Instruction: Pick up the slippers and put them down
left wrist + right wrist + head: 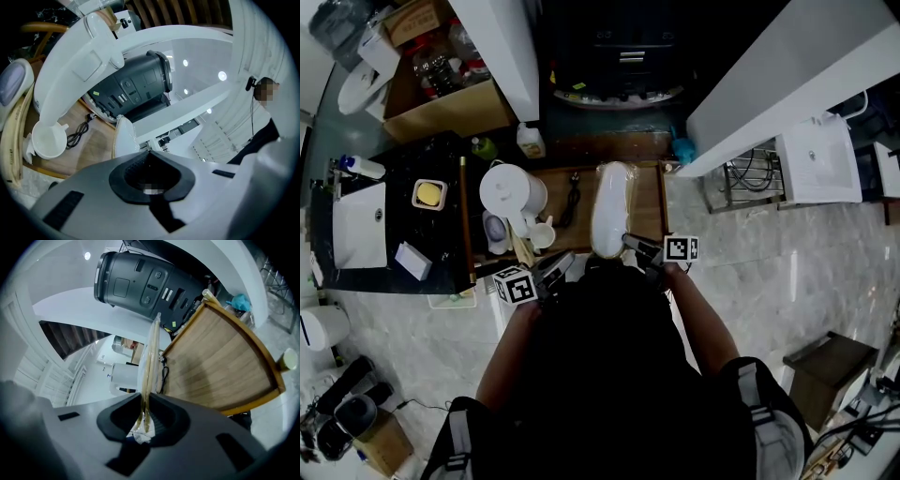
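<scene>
Head view: the bagged slippers (612, 208) lie at frame centre on the wooden tray (649, 202), and the right gripper (630, 242) is at their near end. The left gripper (555, 267) is just below, partly lost against the person's dark torso.

Left gripper view: jaws together, nothing between them. The slippers' pale tip (124, 138) peeks above the gripper body, the rest cut off.

Right gripper view: jaws clamped on the slippers, seen edge-on, so details are hard to read.
</scene>
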Available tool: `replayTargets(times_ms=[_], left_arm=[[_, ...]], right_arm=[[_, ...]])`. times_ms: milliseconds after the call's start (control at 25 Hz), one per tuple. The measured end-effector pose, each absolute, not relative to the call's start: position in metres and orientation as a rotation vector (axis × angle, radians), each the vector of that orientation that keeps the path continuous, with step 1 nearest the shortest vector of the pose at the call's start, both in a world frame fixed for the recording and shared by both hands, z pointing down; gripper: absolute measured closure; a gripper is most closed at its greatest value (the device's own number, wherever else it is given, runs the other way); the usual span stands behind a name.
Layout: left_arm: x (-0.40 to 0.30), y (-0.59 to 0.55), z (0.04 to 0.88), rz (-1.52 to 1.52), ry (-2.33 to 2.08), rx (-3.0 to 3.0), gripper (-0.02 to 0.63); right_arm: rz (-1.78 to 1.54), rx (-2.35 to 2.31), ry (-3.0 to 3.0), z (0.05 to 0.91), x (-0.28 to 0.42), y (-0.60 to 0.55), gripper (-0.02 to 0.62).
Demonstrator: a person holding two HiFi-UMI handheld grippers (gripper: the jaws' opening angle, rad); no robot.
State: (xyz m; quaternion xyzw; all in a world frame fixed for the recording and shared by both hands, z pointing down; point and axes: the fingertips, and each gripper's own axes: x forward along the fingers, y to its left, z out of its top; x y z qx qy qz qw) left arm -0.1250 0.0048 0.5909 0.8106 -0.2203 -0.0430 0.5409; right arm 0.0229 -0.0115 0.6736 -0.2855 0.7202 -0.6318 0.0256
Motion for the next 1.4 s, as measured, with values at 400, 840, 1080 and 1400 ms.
replayTargets(times_ms=[400, 840, 1080, 1400], left_arm=[[-0.131, 0.001, 0.595, -0.092, -0.505, 1.928, 0.595], [-0.138, -0.003, 0.597, -0.080, -0.512, 1.920, 0.595], [-0.137, -0.004, 0.599, -0.069, -0.498, 1.916, 0.595], [-0.140, -0.002, 0.601, -0.062, -0.511, 1.916, 0.595]], right_arm=[[-2.002, -0.905, 2.255, 0.690, 0.021, -0.015, 0.532], [-2.095, -0.945, 2.243, 0.715, 0.019, -0.012, 0.531], [-2.139, -0.953, 2.274, 0.727, 0.013, -0.014, 0.531], [-2.211, -0.944, 2.306, 0.743, 0.008, -0.008, 0.531]])
